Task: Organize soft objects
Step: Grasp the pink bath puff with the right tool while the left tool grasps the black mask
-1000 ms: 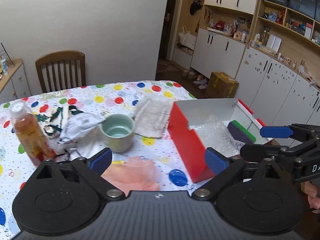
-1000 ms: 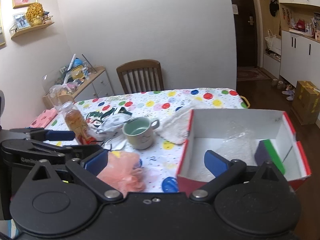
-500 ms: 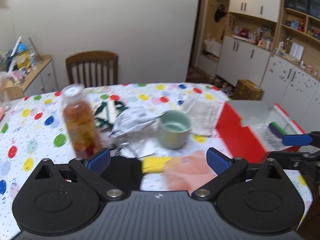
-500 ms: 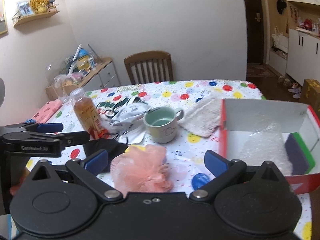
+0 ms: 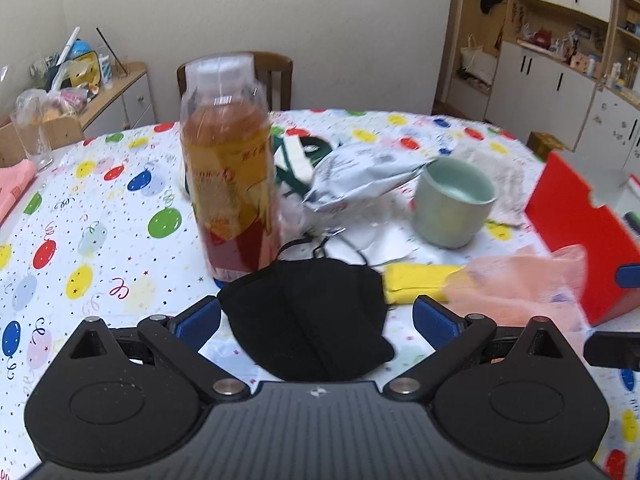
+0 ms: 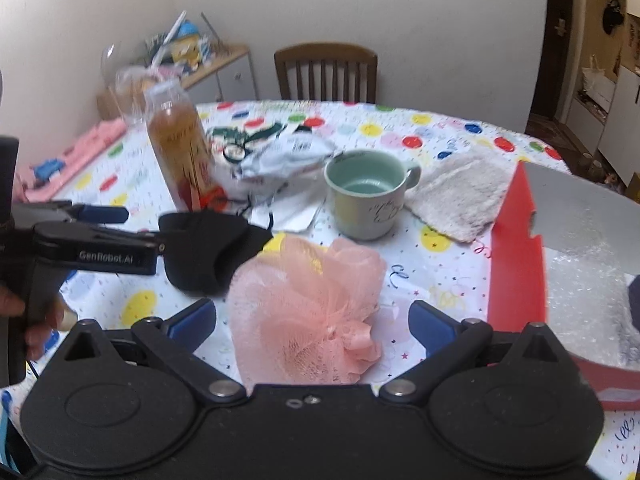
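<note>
Left gripper (image 5: 316, 322): jaws spread wide, nothing between the blue pads (image 5: 198, 322); it hangs low over the near part of the table with the black face mask lying between its fingers. In the right wrist view it shows from the side at the left edge.
Right gripper (image 6: 312, 320): jaws spread wide, holding nothing; the pink mesh bath pouf lies between its fingers on the cloth.
Black face mask (image 5: 308, 316): flat on the tablecloth, near edge of the table, just in front of the drink bottle; its ear loops trail toward the far side.
Pink mesh bath pouf (image 6: 308, 308): on the table, right of the mask and left of the red box, partly covering a yellow sponge.
Yellow sponge (image 5: 416, 282): between mask and pouf, touching the pouf.
Red box (image 6: 516, 256): open, at the right edge of the table; bubble wrap (image 6: 588, 300) lies inside, with a dark sponge at its right end, mostly cut off.
White towel (image 6: 460, 196): flat on the table, far side of the box, just right of the mug.
Green mug (image 6: 368, 192): upright, middle of the table, handle to the right.
Drink bottle (image 5: 228, 164): upright, left of the mug, amber liquid inside.
Silver packet (image 5: 360, 178): crumpled, between bottle and mug.
Tablecloth (image 5: 100, 216): white with coloured balloons.
Wooden chair (image 6: 326, 72): at the far side of the table.
</note>
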Tool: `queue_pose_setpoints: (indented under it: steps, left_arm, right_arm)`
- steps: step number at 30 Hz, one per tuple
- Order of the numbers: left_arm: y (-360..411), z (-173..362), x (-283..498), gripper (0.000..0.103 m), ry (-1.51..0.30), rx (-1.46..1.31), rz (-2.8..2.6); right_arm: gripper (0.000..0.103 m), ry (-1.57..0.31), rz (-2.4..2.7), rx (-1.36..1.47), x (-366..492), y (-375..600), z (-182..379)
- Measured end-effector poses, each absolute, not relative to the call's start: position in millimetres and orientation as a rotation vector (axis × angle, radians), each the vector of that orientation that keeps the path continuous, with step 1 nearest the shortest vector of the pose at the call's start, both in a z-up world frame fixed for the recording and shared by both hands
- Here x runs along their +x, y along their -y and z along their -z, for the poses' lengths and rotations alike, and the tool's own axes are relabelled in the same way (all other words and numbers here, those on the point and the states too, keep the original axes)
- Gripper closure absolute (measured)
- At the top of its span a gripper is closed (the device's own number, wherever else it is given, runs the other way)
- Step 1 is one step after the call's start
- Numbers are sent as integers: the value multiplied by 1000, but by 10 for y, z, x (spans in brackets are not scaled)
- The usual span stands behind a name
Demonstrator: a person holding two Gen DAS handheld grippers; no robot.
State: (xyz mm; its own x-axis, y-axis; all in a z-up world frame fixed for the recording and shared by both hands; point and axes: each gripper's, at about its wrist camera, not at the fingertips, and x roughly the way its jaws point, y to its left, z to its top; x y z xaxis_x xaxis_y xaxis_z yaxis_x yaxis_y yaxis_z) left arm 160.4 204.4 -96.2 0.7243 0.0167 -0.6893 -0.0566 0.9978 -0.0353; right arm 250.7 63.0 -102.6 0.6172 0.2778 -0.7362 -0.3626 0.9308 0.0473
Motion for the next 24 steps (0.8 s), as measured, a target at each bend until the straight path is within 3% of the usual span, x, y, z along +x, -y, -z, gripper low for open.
queue_pose_setpoints:
  steps: [15, 21, 24]
  left_arm:
    - [-2167, 1481, 2018, 0, -926, -135, -64]
    - [-2196, 1567, 2111, 1, -950, -163, -85]
    - [-2191, 1574, 2122, 7, -948, -154, -83]
  right_arm:
    - [2, -958, -339, -91, 2899, -766, 1529]
    - [11, -998, -319, -96, 2955, -775, 1665]
    - [14, -1008, -318, -98, 2955, -772, 1688]
